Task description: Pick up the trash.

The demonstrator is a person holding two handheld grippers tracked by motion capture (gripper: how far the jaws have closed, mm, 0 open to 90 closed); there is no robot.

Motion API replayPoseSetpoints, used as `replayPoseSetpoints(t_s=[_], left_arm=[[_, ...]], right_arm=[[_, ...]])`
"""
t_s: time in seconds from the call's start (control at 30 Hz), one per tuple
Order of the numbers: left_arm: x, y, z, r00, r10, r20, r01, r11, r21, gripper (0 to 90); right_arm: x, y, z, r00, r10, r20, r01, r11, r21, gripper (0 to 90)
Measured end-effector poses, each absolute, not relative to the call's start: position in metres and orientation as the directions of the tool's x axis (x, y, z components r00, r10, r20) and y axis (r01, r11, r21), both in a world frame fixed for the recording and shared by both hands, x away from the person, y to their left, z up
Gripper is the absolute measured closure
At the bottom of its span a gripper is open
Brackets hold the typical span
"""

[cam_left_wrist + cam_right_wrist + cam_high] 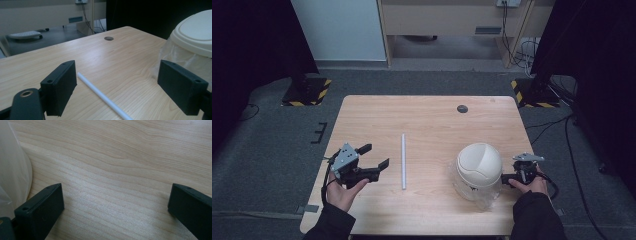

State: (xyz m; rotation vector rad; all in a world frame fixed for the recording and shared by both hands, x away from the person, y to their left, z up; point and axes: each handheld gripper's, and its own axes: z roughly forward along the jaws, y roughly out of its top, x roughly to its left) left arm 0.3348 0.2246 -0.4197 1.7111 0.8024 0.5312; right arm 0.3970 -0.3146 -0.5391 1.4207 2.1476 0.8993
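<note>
Pale wooden table (pixel 432 125) (grey carpet (pixel 272 150))

Straw (pixel 403 161) lies left of lidded cup (pixel 478 171) (on table (pixel 432 120)).

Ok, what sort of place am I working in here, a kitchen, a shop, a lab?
Most likely a lab or test room set up for recording. A bare wooden table stands on grey carpet between stands with hazard-striped bases, and loose cables run along the wall. On the table lie a white straw and a domed lid.
</note>
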Motion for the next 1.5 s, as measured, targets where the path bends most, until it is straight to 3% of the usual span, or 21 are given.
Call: replayPoseSetpoints(t_s=[0.53,1.5], left_arm=[[0.330,0.179,-0.392,0.772,0.635,-0.021,0.173,-0.179,0.969,15.5],[0.338,0.072,-0.388,0.916,0.401,-0.005,0.117,-0.255,0.960,15.5]], right_arm=[[0.397,-0.314,-0.539,-0.389,0.921,0.008,0.654,0.270,0.707,0.7],[0.397,-0.314,-0.539,-0.390,0.921,0.007,0.653,0.271,0.707,0.6]])
